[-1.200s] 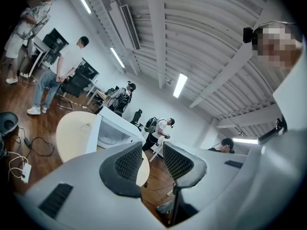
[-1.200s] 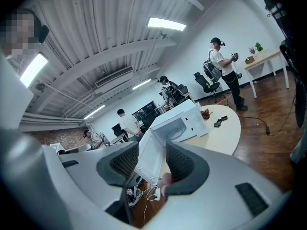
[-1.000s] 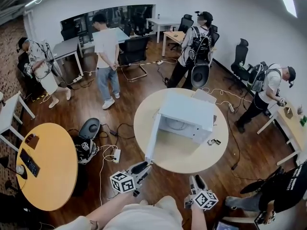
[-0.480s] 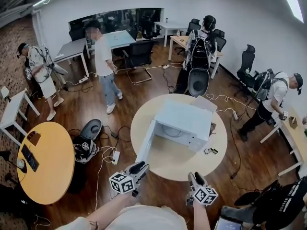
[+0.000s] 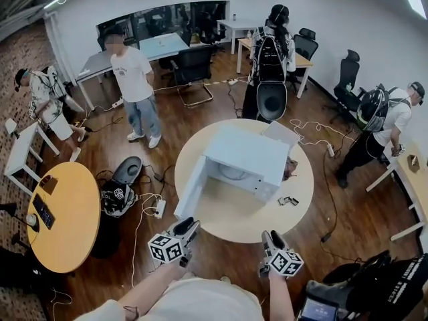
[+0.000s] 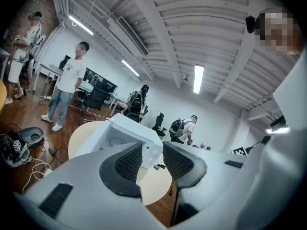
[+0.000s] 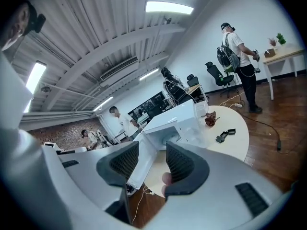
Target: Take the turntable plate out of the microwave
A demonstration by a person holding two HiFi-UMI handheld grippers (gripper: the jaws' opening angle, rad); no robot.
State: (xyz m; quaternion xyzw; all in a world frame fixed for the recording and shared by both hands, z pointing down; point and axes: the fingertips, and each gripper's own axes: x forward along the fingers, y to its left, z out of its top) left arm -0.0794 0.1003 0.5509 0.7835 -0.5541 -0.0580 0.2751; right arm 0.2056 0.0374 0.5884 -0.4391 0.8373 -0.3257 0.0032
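I'm holding both grippers low at the near edge of the round table (image 5: 221, 231), neither one touching anything. The left gripper (image 5: 184, 226) is showing its fingers moderately parted with only air between the pads. The right gripper (image 5: 270, 237) is showing a wider gap, also with nothing in it.

The microwave (image 5: 251, 154) is sitting at 12 o'clock from me, around the middle of the table. Its door (image 5: 190, 191) is hanging open toward 7 o'clock. I'm seeing the turntable plate (image 5: 233, 173) as a pale disc lying flat on the cavity floor, not yet lifted.

I'm reading this as the reach-in step: the door is already dealt with and the plate is untouched. Next I'm expecting to bring one gripper in level through the opening at 12 o'clock, passing to the right of the door, get its fingers over and under the plate's near rim, close, then draw it out flat. Some small black pieces (image 5: 289, 201) are lying at 2 o'clock of my right gripper, well out of the path.
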